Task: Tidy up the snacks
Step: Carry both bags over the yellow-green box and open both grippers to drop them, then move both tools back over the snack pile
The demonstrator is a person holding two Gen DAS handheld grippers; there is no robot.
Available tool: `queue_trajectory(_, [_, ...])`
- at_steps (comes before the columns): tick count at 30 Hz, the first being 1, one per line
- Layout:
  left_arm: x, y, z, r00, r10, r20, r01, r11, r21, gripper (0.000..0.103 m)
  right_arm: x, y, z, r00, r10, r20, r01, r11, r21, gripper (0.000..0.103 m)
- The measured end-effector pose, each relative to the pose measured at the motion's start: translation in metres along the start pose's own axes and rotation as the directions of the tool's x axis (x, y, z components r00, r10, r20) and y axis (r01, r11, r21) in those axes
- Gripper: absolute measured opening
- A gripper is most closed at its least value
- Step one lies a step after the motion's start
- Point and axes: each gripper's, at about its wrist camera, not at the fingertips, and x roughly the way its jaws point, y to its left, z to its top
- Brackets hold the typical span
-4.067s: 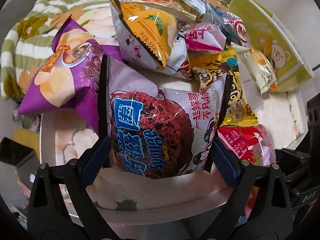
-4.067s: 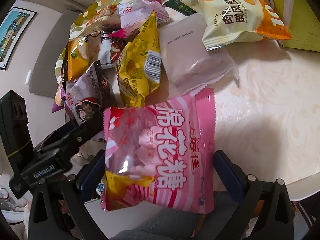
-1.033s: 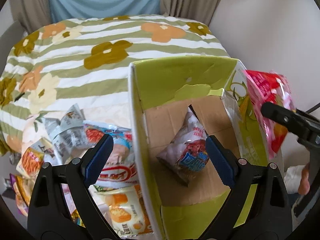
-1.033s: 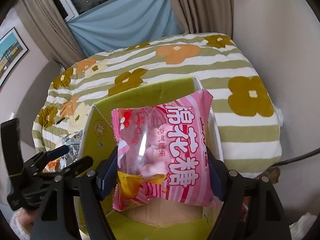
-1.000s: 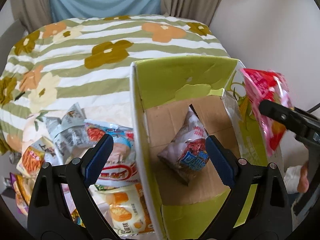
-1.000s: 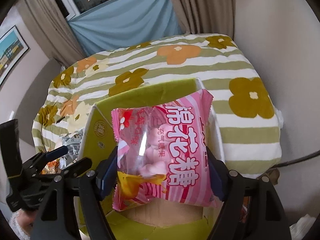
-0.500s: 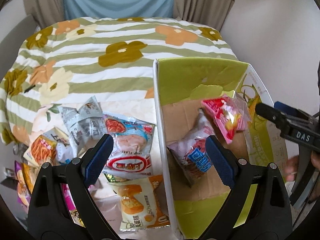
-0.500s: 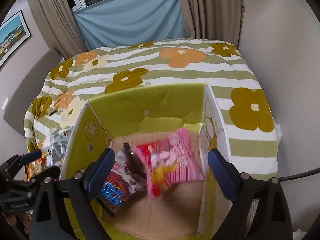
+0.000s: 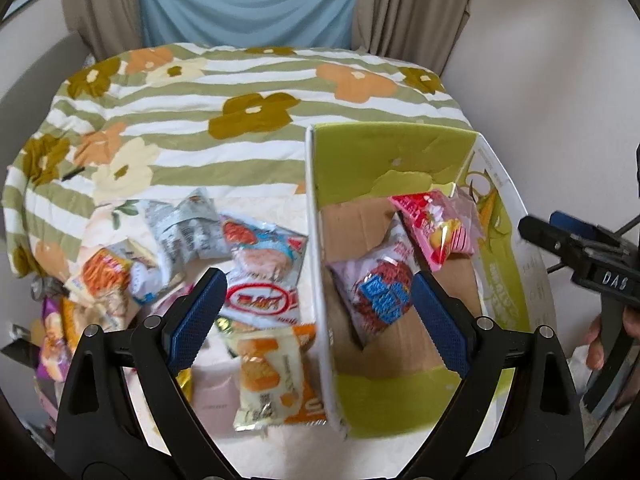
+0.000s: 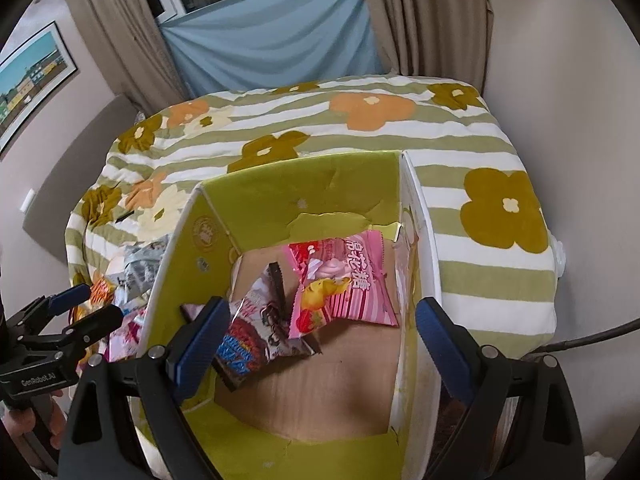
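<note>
Marshmallow bag [image 10: 352,280] lies tilted in box [image 10: 280,188], overlapping sponge-crunch bag [image 10: 256,332].

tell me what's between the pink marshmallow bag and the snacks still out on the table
The box's white left wall, upright, and the sponge crunch bag lying against the pink marshmallow bag. The table snacks sit outside that wall. Clearest in the left wrist view.
</note>
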Motion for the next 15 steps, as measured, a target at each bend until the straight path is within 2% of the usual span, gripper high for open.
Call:
queue_trajectory(8, [-0.055,0.044,-0.028,0.998,0.035,0.06,-0.033,0.999,-0.037,0.092,-0.038,0.033,-0.013,0.994,0.077,0.074,-0.076,0.997,-0.012,0.093])
queue_trajectory(15, [-0.103,0.124,-0.055,0.989,0.071,0.128,-0.061,0.995,-0.078,0.092,-0.069,0.093,-0.031,0.987,0.09,0.132,-0.086,0.996,-0.04,0.093])
